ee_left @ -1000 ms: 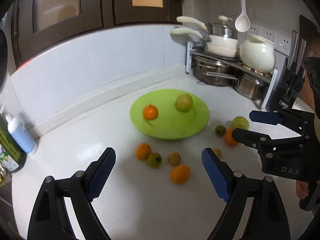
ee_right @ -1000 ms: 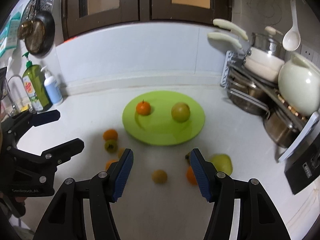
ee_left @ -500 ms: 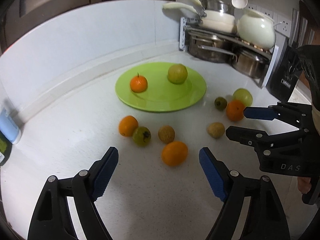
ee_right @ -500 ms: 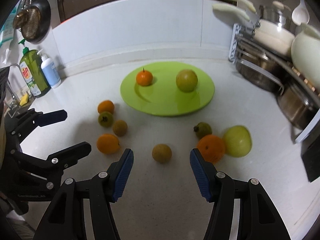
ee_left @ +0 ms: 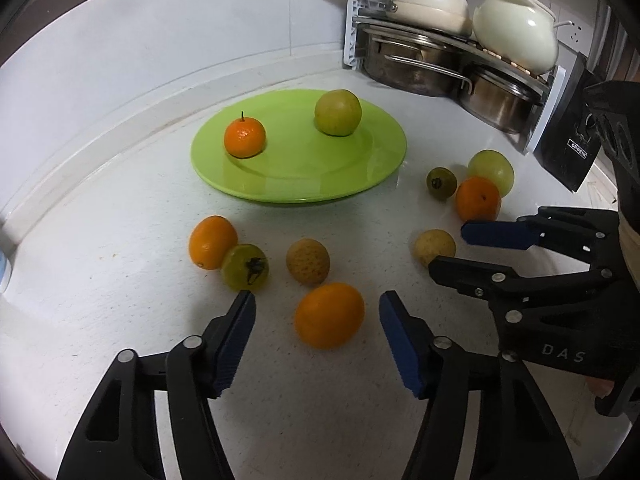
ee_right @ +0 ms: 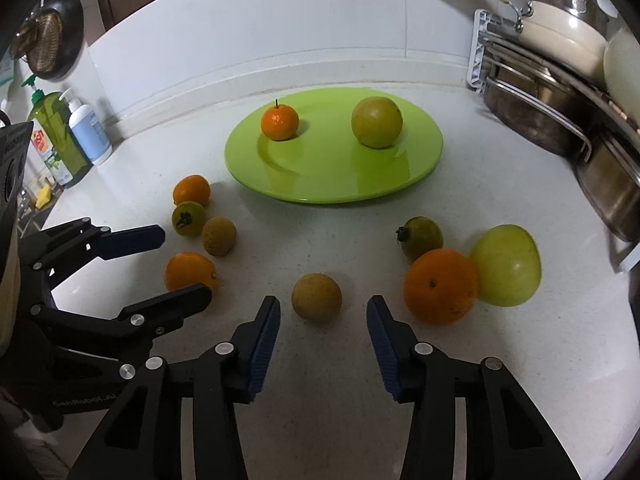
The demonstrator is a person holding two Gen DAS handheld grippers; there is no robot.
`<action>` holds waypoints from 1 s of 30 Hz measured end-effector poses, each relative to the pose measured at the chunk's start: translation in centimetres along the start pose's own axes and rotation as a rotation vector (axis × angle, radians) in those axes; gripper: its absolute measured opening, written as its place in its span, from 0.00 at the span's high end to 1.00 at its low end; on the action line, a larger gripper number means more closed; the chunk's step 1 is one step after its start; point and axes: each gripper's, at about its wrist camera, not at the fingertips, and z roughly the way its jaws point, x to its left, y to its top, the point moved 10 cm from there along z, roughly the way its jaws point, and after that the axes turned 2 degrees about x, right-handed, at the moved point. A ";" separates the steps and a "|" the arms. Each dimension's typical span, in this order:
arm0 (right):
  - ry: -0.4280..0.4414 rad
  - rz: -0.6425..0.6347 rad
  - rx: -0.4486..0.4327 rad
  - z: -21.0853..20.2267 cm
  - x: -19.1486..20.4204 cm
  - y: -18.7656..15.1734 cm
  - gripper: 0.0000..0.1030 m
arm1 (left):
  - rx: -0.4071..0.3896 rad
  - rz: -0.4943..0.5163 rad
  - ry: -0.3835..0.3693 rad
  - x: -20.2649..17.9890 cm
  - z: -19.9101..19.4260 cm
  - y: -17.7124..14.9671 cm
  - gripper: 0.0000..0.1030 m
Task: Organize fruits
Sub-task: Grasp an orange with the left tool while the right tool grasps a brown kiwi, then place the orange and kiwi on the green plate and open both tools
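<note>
A green plate [ee_left: 372, 172] [ee_right: 424, 168] on the white counter holds a small stemmed orange [ee_left: 245, 137] [ee_right: 280, 122] and a yellow-green fruit [ee_left: 338, 112] [ee_right: 376, 121]. Several oranges, green and tan fruits lie loose in front of it. My left gripper [ee_left: 316, 316] is open, low over the counter, with an orange [ee_left: 329, 315] [ee_right: 190, 273] between its fingertips, not touching. My right gripper [ee_right: 323, 312] is open with a tan round fruit [ee_right: 317, 298] [ee_left: 434, 246] between its fingertips. Each gripper shows in the other's view.
A rack of steel pots and white cookware [ee_left: 448, 52] [ee_right: 560, 92] stands at the back right. Soap bottles [ee_right: 68, 136] stand at the left by the wall. A black box [ee_left: 570, 148] sits right of the rack.
Both grippers have moved forward and down toward the loose fruit. The orange now lies between the left fingertips and the tan fruit between the right ones. Both stay open.
</note>
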 end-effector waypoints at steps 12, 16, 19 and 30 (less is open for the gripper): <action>0.019 -0.007 0.022 1.4 0.4 0.1 0.72 | 0.031 0.009 -0.024 -0.5 0.8 -0.3 0.65; 0.022 -0.004 0.016 1.2 0.5 0.0 0.72 | 0.024 -0.001 -0.024 -0.4 0.6 -0.2 0.65; 0.028 -0.002 0.008 0.9 0.6 0.1 0.72 | 0.014 0.000 -0.023 -0.4 0.2 -0.2 0.65; 0.034 -0.020 -0.048 -1.2 1.3 1.6 0.72 | -0.058 -0.004 -0.022 0.1 -2.6 1.5 0.65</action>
